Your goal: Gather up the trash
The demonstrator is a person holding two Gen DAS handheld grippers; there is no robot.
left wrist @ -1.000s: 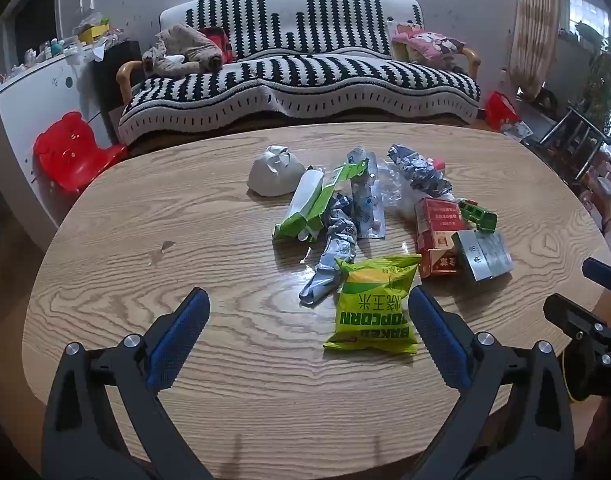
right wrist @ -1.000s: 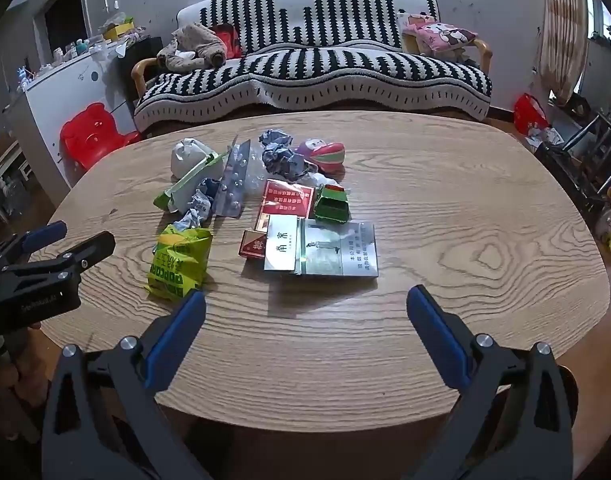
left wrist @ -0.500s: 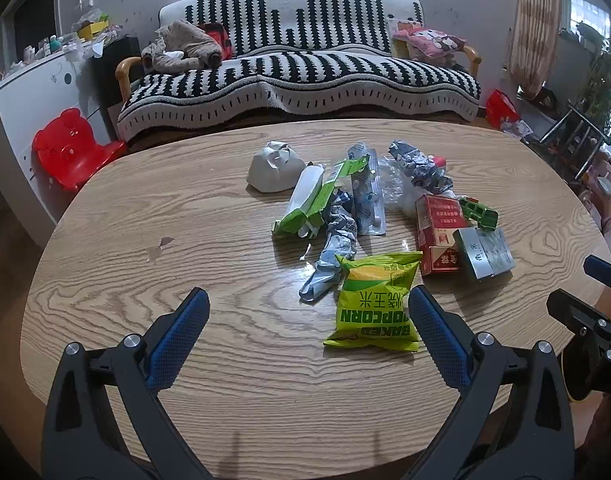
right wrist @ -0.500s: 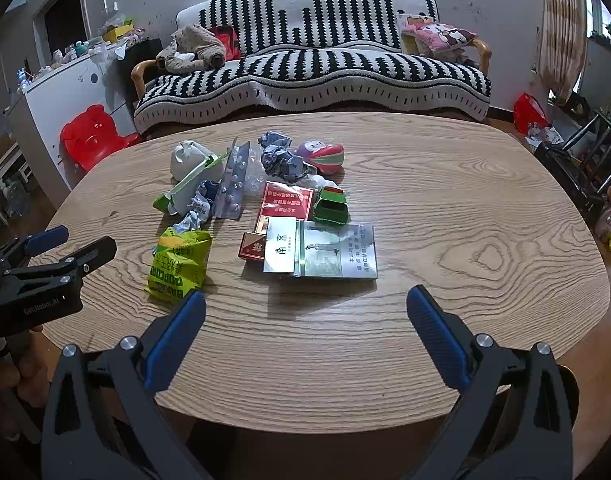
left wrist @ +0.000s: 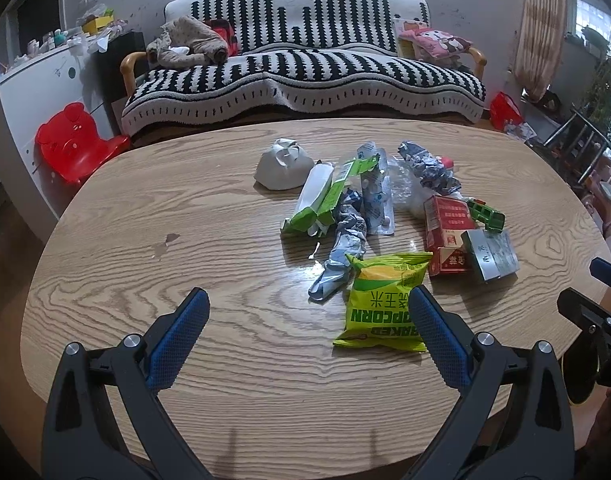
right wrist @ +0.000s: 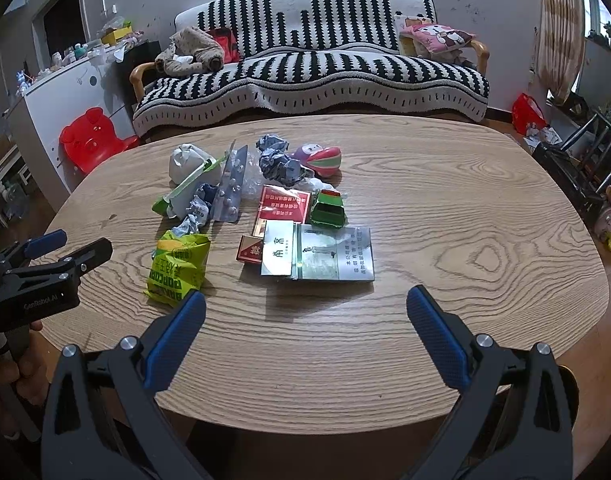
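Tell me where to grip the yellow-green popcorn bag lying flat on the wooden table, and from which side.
Grip the yellow-green popcorn bag by its crimped near edge, coming in low from the front with the open left gripper. That flat seam faces the gripper, clear of the crumpled silver wrapper and red cigarette box at its far end.

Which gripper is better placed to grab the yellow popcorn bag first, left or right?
Left. The left gripper is open, and the popcorn bag lies just ahead of its right finger. From the right gripper, also open, the bag sits off to the left, with the silver carton straight ahead instead.
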